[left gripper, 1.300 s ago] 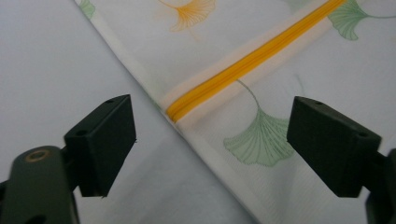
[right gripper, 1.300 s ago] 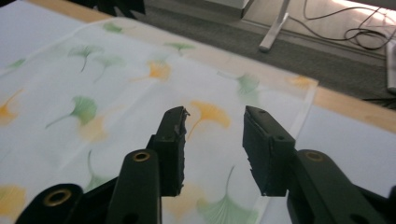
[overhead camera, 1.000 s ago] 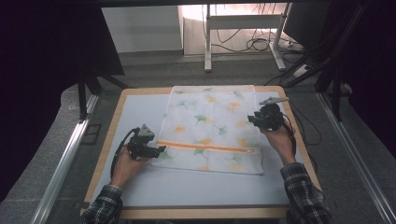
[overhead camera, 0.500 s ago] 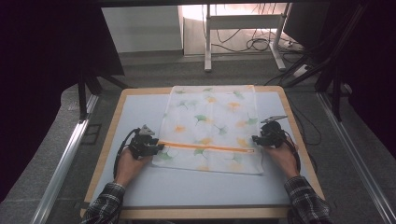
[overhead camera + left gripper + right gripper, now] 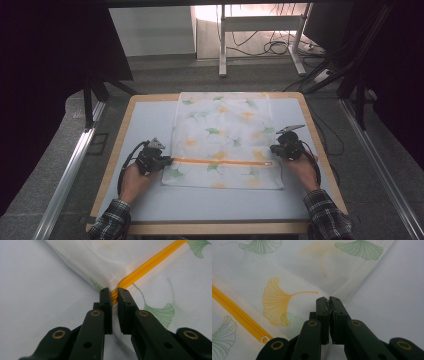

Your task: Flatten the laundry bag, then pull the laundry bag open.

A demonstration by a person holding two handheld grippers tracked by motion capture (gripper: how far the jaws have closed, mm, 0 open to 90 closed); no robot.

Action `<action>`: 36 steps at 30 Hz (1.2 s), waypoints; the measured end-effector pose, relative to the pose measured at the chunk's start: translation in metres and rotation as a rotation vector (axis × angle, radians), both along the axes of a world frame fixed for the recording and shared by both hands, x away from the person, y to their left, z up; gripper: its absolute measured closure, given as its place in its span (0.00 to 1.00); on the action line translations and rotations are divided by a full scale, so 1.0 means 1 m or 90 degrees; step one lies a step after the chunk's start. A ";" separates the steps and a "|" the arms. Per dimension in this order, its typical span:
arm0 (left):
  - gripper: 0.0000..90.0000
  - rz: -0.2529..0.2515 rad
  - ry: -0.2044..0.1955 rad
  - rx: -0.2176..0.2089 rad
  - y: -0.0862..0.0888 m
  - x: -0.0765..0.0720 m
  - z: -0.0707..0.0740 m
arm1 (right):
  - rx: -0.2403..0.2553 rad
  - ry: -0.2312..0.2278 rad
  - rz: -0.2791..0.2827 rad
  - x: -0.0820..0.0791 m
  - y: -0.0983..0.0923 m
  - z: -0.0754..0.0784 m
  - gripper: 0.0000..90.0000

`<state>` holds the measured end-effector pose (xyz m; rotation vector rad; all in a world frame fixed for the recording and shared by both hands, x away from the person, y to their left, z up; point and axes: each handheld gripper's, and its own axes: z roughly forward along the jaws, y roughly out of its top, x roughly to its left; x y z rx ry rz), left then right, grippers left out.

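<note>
While the left gripper (image 5: 159, 161) pinches the left edge of the leaf-printed cloth bag (image 5: 222, 137) right at the end of its orange zipper (image 5: 220, 162), its jaws have just been closing, and in the left gripper view they now press together on the fabric with the zipper (image 5: 147, 265) running straight away from their tips. The zipper's long axis lies across the table from one tool to the other, so each hand has the end nearer to it, and any pull or lift would, I judge, run along or square to that line. The bag spreads flat beyond and between the two tools, its far edge well past them. The right gripper (image 5: 278, 150) has also just been closing; in the right gripper view its jaws are clamped on the bag's right edge (image 5: 329, 300), with the zipper's end (image 5: 264, 340) a little off to the side of the tips. Under it all is a pale blue table top (image 5: 145, 120) with a wooden rim. Beyond the table are a grey floor, a white stand and loose cables.
</note>
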<state>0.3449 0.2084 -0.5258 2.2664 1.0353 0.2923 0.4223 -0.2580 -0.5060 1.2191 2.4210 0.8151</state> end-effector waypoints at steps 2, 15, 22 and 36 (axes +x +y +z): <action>0.92 -0.007 -0.002 0.004 0.001 -0.006 0.001 | 0.002 -0.001 0.005 -0.003 0.001 0.002 0.95; 0.92 -0.022 0.008 0.022 0.005 -0.024 0.004 | 0.004 -0.003 0.036 -0.023 0.004 0.007 0.95; 0.91 -0.020 0.012 0.032 0.012 -0.037 0.003 | 0.008 0.005 0.061 -0.038 0.006 0.009 0.95; 0.78 -0.003 0.016 0.002 0.023 -0.045 -0.001 | 0.003 0.004 0.076 -0.056 0.004 0.010 0.92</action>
